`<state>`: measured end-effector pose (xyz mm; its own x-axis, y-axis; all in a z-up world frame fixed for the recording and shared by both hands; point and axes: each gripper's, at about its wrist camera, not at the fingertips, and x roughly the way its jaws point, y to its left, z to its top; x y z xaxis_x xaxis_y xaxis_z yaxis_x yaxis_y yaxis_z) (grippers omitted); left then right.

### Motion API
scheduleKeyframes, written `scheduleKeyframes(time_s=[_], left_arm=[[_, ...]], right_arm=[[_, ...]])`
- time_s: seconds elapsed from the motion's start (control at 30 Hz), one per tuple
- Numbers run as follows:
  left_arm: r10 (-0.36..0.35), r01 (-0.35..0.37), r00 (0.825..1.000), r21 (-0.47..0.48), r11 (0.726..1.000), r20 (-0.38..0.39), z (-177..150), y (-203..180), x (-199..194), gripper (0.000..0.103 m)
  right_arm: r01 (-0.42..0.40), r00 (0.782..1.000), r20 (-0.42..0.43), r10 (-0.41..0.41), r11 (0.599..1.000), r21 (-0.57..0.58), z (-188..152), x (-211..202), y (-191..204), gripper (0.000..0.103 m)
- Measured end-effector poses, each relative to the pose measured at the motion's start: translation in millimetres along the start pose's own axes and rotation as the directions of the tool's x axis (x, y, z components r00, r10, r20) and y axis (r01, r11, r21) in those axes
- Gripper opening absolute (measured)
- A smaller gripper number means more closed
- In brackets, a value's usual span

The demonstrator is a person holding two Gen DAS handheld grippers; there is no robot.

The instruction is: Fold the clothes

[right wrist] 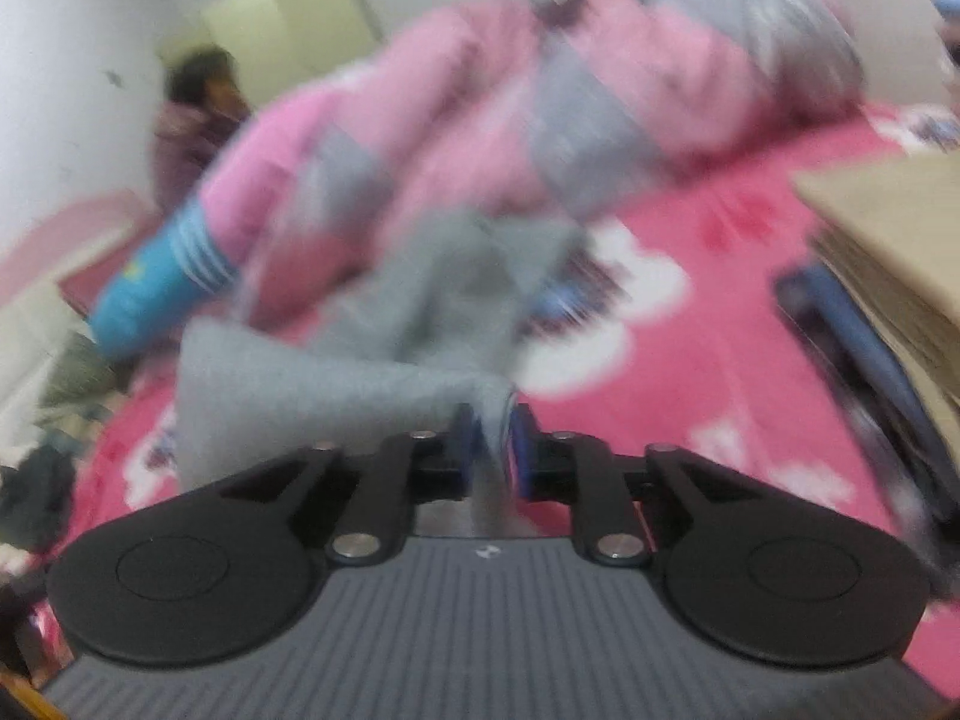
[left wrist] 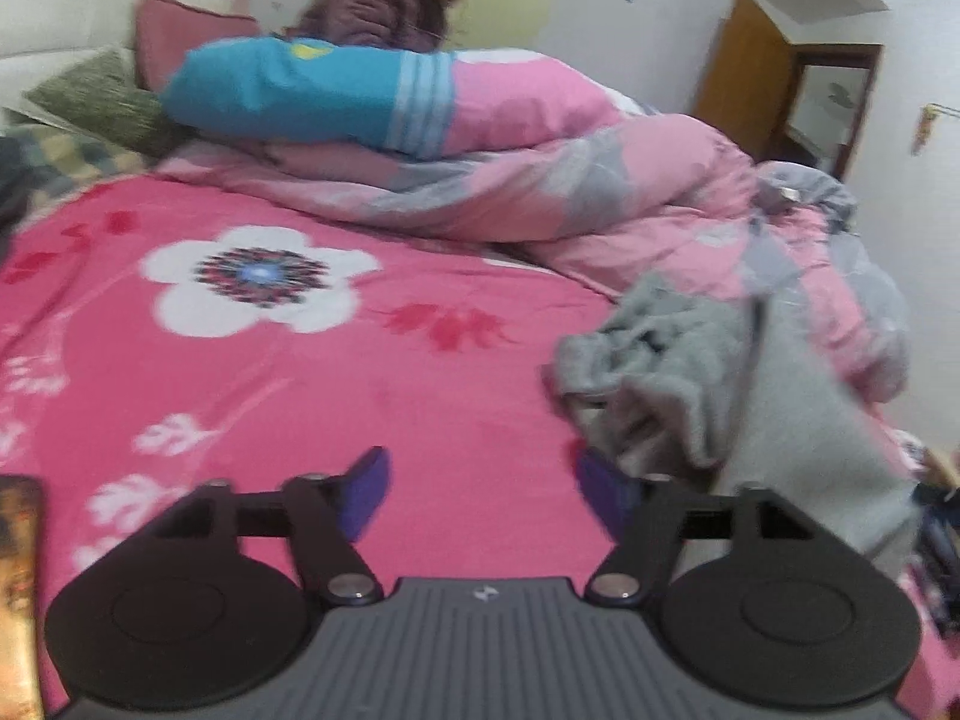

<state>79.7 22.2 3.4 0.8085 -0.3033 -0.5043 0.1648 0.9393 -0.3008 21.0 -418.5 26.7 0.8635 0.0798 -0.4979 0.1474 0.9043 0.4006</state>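
Right wrist view, right tool (right wrist: 492, 444) pinching a fold of soft grey garment (right wrist: 336, 372), cloth crumpled and trailing ahead-left over the pink floral bed (right wrist: 720, 372), left tool (left wrist: 480, 498) spread wide and empty, grey garment (left wrist: 690, 372) bunched just right of it.

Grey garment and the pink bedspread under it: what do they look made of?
Grey garment: seemingly soft fleece or brushed knit, matte, fuzzy, bunching in thick folds; right gripper pinches a fold. Pink bedspread: probably smooth printed woven cloth, matte, lying flat, flower print; blur leaves the weave unclear.
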Motion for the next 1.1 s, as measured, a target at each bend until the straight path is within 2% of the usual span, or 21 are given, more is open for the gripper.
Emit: scheduleKeyframes(time_s=[0.03,0.1,0.17,0.2,0.23,0.3,0.37,0.47,0.53,0.6,0.63,0.67,0.73,0.77,0.8,0.87,0.93,1.0,1.03,1.1], left_arm=[[-0.021,0.021,1.0,0.004,1.0,-0.01,3,-3,5,0.084],[-0.041,0.041,0.999,0.009,0.999,-0.031,9,-9,19,0.085],[-0.056,0.056,0.997,0.003,0.998,-0.054,18,-13,34,0.086],[-0.065,0.065,0.996,-0.005,0.998,-0.064,23,-14,42,0.086],[-0.074,0.073,0.994,-0.014,0.997,-0.075,29,-16,52,0.086],[-0.086,0.085,0.992,-0.016,0.996,-0.09,39,-22,73,0.086],[-0.067,0.067,0.995,-0.008,0.998,-0.08,49,-32,98,0.086],[-0.083,0.08,0.994,-0.039,0.996,-0.066,63,-42,138,0.086],[-0.116,0.108,0.988,-0.075,0.991,-0.1,70,-46,172,0.086],[-0.136,0.121,0.978,-0.099,0.988,-0.159,74,-50,206,0.086],[-0.136,0.118,0.971,-0.105,0.988,-0.195,74,-51,224,0.086],[-0.139,0.116,0.963,-0.112,0.987,-0.232,74,-51,241,0.086],[-0.156,0.117,0.939,-0.141,0.983,-0.307,68,-50,268,0.088],[-0.16,0.118,0.934,-0.148,0.982,-0.32,64,-51,273,0.09],[-0.158,0.126,0.939,-0.122,0.985,-0.306,60,-55,272,0.091],[-0.161,0.146,0.939,-0.071,0.987,-0.304,53,-64,267,0.091],[-0.184,0.178,0.931,-0.046,0.983,-0.315,45,-72,259,0.09],[-0.225,0.215,0.911,-0.066,0.974,-0.346,42,-77,253,0.087],[-0.249,0.235,0.898,-0.082,0.969,-0.363,40,-80,250,0.082],[-0.298,0.276,0.869,-0.114,0.954,-0.395,36,-84,242,0.077]], right_arm=[[0.016,1.0,-0.016,-0.016,1.0,-0.004,-1,-3,-5,0.041],[0.034,0.999,-0.018,-0.035,0.999,-0.027,-1,-11,-11,0.063],[0.027,0.999,0.024,-0.026,0.998,-0.062,2,-21,-9,0.071],[0.013,0.999,0.049,-0.01,0.998,-0.061,6,-27,-7,0.078],[-0.024,0.997,0.071,0.026,0.999,-0.037,12,-30,-8,0.085],[-0.126,0.988,0.09,0.124,0.992,0.012,27,-28,-10,0.092],[-0.208,0.976,0.082,0.203,0.977,0.054,44,-10,-11,0.094],[-0.256,0.967,0.039,0.253,0.959,0.124,70,43,-10,0.095],[-0.287,0.955,0.004,0.296,0.924,0.252,86,88,-19,0.095],[-0.305,0.939,-0.029,0.342,0.871,0.385,97,132,-30,0.095],[-0.29,0.938,-0.044,0.344,0.849,0.442,98,157,-37,0.095],[-0.263,0.941,-0.068,0.332,0.843,0.47,100,178,-42,0.095],[-0.183,0.954,-0.119,0.274,0.852,0.491,101,219,-49,0.095],[-0.152,0.956,-0.146,0.253,0.858,0.49,99,236,-51,0.095],[-0.143,0.95,-0.175,0.259,0.857,0.494,97,253,-53,0.095],[-0.15,0.93,-0.216,0.298,0.843,0.517,89,280,-52,0.095],[-0.209,0.912,-0.213,0.35,0.846,0.491,86,291,-39,0.094],[-0.308,0.854,-0.224,0.47,0.803,0.511,80,302,-22,0.093],[-0.341,0.826,-0.236,0.512,0.788,0.513,76,306,-11,0.093],[-0.382,0.8,-0.286,0.528,0.815,0.435,70,309,16,0.093]])
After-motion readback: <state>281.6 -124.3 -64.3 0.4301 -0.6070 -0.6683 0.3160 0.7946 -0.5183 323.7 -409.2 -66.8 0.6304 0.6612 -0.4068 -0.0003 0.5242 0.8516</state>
